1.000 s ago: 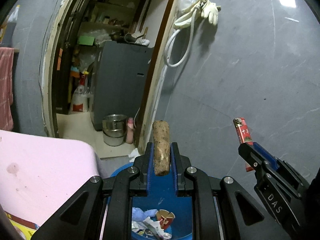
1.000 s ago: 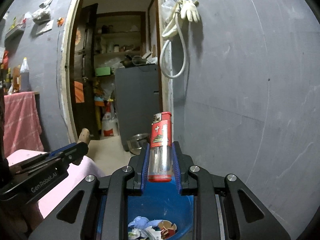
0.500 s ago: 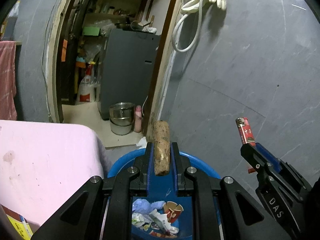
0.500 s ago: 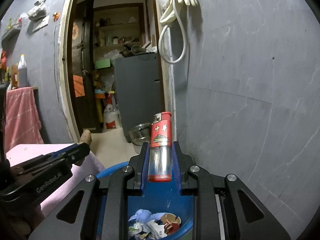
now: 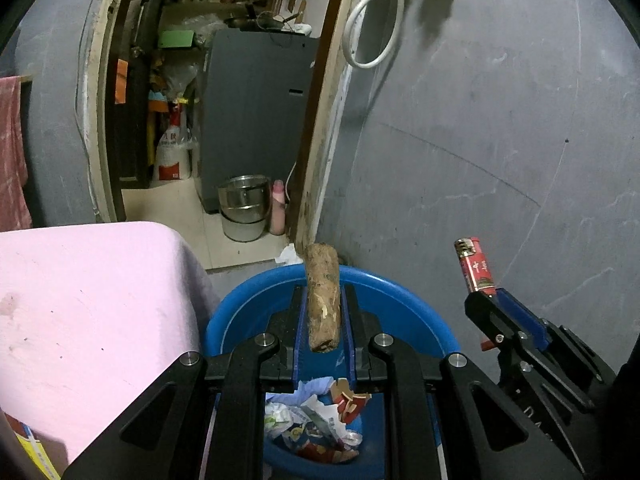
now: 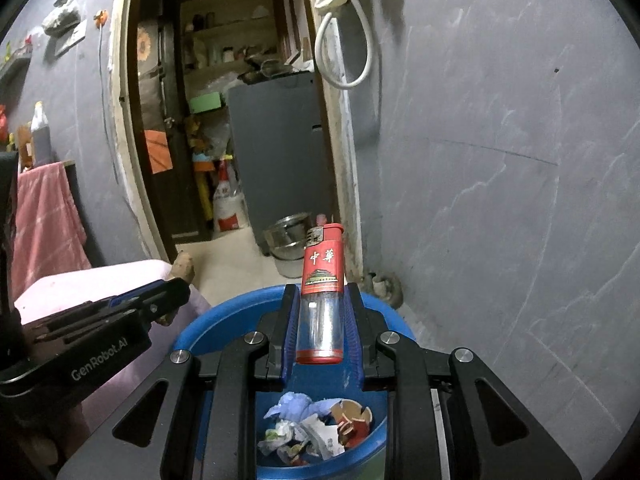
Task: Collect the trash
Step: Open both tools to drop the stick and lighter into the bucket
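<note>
Both tongs loaded, held over the blue trash basin.

At the far left lies a pink-covered bench (image 5: 80, 300), its corner just beside the blue basin (image 5: 248, 304). The left tongs (image 5: 323, 320) are clamped on a brown, rough stub of wood (image 5: 323, 300), which stands upright between the blue pads above the basin's far rim. Under them, in the basin's bottom, lies crumpled trash (image 5: 316, 420): paper, wrappers and a torn red carton. Further right, the right tongs (image 6: 320, 320) grip a red lighter (image 6: 322, 292) by its clear lower body, the metal head pointing up, also over the basin. Behind both, a grey wall (image 5: 500, 140) flanks an open doorway (image 5: 224, 120).
</note>
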### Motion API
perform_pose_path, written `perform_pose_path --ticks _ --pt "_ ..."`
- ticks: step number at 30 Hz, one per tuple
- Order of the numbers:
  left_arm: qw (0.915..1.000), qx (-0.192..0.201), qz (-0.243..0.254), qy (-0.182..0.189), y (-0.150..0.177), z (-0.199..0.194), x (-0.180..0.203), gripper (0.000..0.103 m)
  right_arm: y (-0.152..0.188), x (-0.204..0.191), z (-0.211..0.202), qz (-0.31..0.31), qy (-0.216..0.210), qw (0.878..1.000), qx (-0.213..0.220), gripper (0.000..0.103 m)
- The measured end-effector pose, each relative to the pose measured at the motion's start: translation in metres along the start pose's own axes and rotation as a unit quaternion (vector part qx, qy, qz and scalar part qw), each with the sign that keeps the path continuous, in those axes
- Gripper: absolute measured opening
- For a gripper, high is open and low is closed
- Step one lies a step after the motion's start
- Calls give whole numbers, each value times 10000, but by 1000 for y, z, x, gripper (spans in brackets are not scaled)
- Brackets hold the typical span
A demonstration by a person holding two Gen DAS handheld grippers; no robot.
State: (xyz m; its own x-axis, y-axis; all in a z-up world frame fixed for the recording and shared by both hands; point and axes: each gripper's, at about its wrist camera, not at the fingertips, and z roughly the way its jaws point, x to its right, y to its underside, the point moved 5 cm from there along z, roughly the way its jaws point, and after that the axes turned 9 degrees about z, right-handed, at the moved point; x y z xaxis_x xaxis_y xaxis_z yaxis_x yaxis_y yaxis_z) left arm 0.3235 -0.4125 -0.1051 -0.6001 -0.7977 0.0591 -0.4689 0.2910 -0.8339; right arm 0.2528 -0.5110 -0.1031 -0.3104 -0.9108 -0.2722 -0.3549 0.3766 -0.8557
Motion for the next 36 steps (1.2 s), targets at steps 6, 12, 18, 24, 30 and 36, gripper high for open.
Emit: perform_pose_path --ticks 6,12,18,24,30,36 --pt "9997 -231 -54 50 3 9 -2 14 6 3 11 67 5 9996 -261 26" --pt "9997 -188 -124 23 3 10 -2 33 4 6 10 95 22 9996 -254 37" --pt "9993 -116 -346 -85 0 6 -12 44 -2 9 3 110 61 9998 -130 49" --pt "9986 -68 -478 -219 -5 -3 -21 56 -10 11 -7 111 136 9998 14 53" --pt "9982 19 -503 -330 -12 -19 -23 72 -17 12 -19 150 177 9996 144 66" --pt "9973 279 -548 -400 -27 -52 -30 83 -32 4 -40 206 186 9991 318 80"
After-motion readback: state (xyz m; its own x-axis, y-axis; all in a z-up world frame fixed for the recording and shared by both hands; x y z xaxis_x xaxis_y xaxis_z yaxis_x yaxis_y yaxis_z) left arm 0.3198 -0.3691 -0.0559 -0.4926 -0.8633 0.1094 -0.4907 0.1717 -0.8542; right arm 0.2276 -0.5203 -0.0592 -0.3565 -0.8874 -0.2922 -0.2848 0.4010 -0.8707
